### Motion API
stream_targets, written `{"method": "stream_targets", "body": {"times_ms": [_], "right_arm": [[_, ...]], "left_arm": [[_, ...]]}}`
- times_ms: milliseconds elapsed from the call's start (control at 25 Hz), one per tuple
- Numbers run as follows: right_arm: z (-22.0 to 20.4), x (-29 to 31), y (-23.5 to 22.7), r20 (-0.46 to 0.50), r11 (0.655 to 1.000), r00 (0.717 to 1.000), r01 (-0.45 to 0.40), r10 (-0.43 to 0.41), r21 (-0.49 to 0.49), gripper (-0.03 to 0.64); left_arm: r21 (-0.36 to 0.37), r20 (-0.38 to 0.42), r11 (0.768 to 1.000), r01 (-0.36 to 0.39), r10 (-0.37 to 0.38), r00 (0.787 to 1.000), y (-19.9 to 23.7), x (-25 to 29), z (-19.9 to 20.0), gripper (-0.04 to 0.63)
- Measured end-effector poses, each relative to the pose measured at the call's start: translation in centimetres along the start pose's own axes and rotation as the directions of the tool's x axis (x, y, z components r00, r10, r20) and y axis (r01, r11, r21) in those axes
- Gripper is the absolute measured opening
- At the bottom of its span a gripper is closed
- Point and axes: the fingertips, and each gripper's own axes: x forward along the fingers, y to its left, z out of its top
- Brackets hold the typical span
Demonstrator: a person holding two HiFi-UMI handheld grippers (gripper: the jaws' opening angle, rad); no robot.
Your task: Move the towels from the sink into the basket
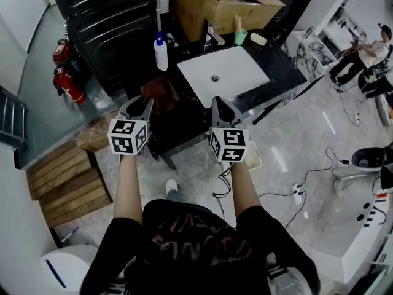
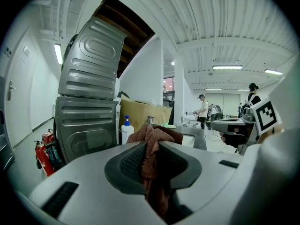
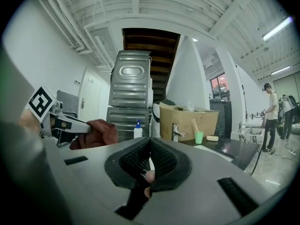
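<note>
Left gripper (image 1: pixel 142 106) clamps a brown towel (image 2: pixel 152 137), held clear of the white sink (image 1: pixel 224 72), to its left. Right gripper (image 3: pixel 150 142) is alongside, jaws together, empty. Both forearms extend forward. Pump bottle (image 1: pixel 161 53) and cardboard box (image 1: pixel 215 5) stand beyond.

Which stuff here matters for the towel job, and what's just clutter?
Job:
- towel, clamped in the left gripper
- sink
- right gripper, shut, empty
- basket: can't spot one

Clutter:
- pump bottle
- box
- green cup
- soap
- extinguishers
- pallet
</note>
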Motion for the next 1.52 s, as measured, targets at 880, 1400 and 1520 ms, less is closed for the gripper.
{"method": "stream_targets", "body": {"times_ms": [880,1400,1520], "right_arm": [[0.5,-1.1,-4.7,0.000,0.982,0.982,0.188,-0.188,0.003,0.015],[-0.4,-7.1,-10.3,-0.023,0.891,0.891,0.454,-0.453,0.015,0.015],[-0.9,-9.1,-11.5,-0.026,0.860,0.860,0.510,-0.510,0.018,0.015]], "left_arm": [[0.047,0.037,0.985,0.166,-0.168,0.985,-2.6,4.5,2.1,0.086],[0.099,0.029,0.897,0.431,-0.436,0.900,-10.1,9.0,3.1,0.086],[0.105,0.029,0.868,0.486,-0.491,0.871,-12.1,9.7,3.1,0.086]]}}
